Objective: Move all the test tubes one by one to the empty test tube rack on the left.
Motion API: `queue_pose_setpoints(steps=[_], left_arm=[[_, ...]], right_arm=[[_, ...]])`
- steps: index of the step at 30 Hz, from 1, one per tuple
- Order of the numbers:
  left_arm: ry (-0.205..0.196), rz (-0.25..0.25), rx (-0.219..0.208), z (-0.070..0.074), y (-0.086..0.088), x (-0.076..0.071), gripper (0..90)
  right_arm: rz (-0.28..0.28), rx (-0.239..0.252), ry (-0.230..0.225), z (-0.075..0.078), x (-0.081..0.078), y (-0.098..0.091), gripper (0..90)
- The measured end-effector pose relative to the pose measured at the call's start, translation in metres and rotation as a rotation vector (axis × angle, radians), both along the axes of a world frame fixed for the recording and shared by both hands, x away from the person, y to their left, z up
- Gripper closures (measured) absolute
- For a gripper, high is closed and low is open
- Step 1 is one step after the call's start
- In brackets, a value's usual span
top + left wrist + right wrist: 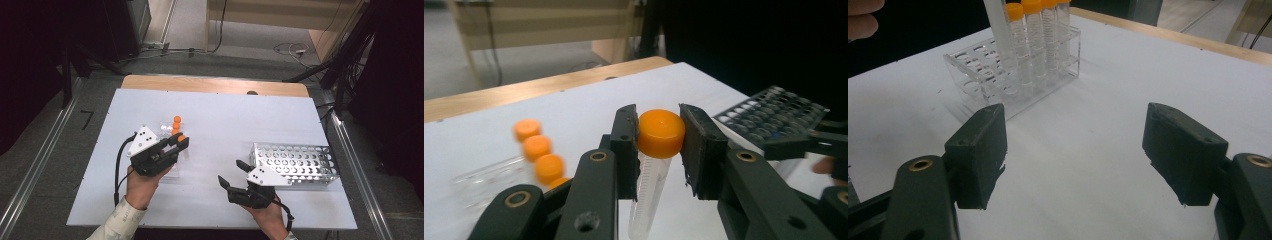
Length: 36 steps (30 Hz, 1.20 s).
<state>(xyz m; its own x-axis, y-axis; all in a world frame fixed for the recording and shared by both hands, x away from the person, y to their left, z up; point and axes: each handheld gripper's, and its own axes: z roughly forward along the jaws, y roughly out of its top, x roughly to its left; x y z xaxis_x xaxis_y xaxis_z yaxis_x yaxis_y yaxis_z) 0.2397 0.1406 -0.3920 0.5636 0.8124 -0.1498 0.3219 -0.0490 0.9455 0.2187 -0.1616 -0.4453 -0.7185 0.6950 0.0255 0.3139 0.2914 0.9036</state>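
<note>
One orange-capped tube (pixel 659 134) was clenched at its cap in the left hand-held gripper (pixel 658 145), above the clear rack (pixel 998 75) holding four capped tubes (pixel 1040 35). Right hand-held gripper (pixel 1073 150) stood released over bare tabletop (pixel 225 120), beside one metal rack (pixel 292 162).

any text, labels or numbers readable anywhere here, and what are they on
None can be read.
Tube held in the left tool: printed scale marks down its side, too small and blurred to read.
Tubes in the clear rack: the same kind of scale marks, also unreadable.
Orange caps, metal rack, white table and right tool: no lettering shows.
</note>
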Motion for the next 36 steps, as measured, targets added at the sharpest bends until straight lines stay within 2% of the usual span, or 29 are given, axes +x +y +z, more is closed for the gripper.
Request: queue_pose_setpoints(steps=[7, 14, 21, 26, 29, 36], left_arm=[[-0.003, 0.051, 0.004, 0.002, 0.015, -0.001, 70.0], [0.008, 0.074, 0.013, -0.003, 0.021, 0.002, 70.0], [0.03, 0.084, 0.047, -0.015, 0.018, 0.004, 70.0], [0.04, 0.088, 0.098, -0.027, 0.011, 0.004, 69.8], [0.033, 0.102, 0.128, -0.032, 0.008, 0.003, 69.8], [0.029, 0.128, 0.144, -0.039, 0.004, 0.0, 69.6]], right_arm=[[-0.012, 0.001, 0.001, 0.0, -0.001, -0.004, 24.6], [-0.02, 0.002, -0.001, 0.0, -0.001, -0.006, 25.1], [-0.022, -0.005, -0.003, -0.001, -0.001, -0.007, 25.1], [-0.024, -0.008, -0.006, -0.001, -0.002, -0.007, 25.1], [-0.024, -0.008, -0.008, -0.001, -0.002, -0.007, 25.1], [-0.025, -0.01, -0.004, -0.002, -0.002, -0.007, 25.1]])
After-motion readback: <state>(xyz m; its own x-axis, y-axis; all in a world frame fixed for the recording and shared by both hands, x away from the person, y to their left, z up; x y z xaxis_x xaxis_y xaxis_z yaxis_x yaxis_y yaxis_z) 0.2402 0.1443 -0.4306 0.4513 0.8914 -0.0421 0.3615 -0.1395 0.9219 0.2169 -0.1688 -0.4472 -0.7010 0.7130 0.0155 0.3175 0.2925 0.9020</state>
